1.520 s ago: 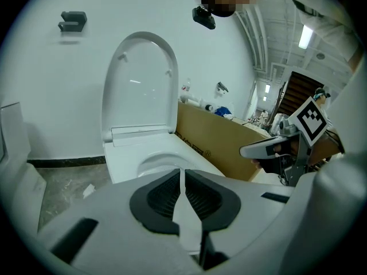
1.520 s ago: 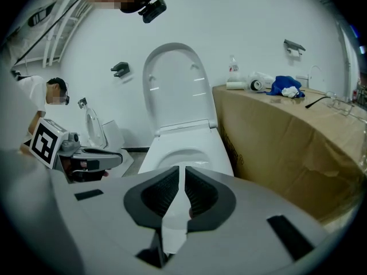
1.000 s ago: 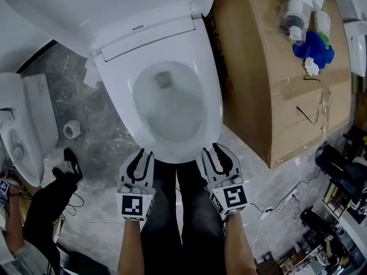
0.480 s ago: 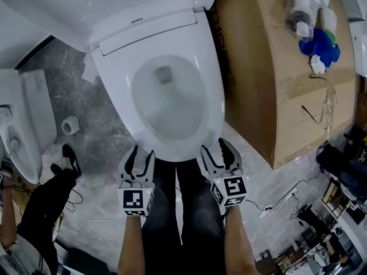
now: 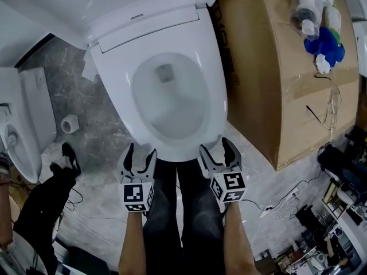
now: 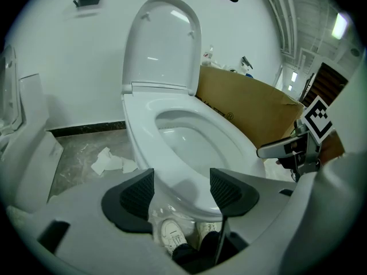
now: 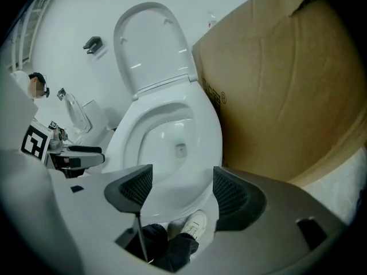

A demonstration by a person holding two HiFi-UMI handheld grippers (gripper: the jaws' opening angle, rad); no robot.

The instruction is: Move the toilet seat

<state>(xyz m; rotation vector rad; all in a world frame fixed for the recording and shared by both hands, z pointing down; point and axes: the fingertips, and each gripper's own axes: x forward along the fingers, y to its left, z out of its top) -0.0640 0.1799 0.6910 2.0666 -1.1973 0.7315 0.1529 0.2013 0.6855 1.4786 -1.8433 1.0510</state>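
The white toilet seat (image 5: 215, 96) lies down on the bowl, and its lid (image 6: 163, 39) stands upright against the wall. Both grippers hang just in front of the seat's front rim. My left gripper (image 5: 140, 155) is at the rim's left front and my right gripper (image 5: 217, 149) at its right front. Both pairs of jaws have just been opening and now stand wide. In the left gripper view the seat (image 6: 229, 136) shows beyond the left gripper (image 6: 180, 191), untouched by the pads. The right gripper (image 7: 175, 191) likewise frames the seat (image 7: 203, 130) without contact.
A large cardboard box (image 5: 275, 67) stands tight against the toilet's right side, with bottles and a blue object (image 5: 324, 42) on top. Another toilet (image 5: 17, 136), a paper roll (image 5: 70, 124), crumpled paper (image 6: 109, 160) and a bystander's leg (image 5: 46, 199) are at the left. Cables (image 5: 281, 202) lie at the right.
Both grippers' jaws have spread from nearly shut to wide. Both hands have sunk closer to the seat's front rim.
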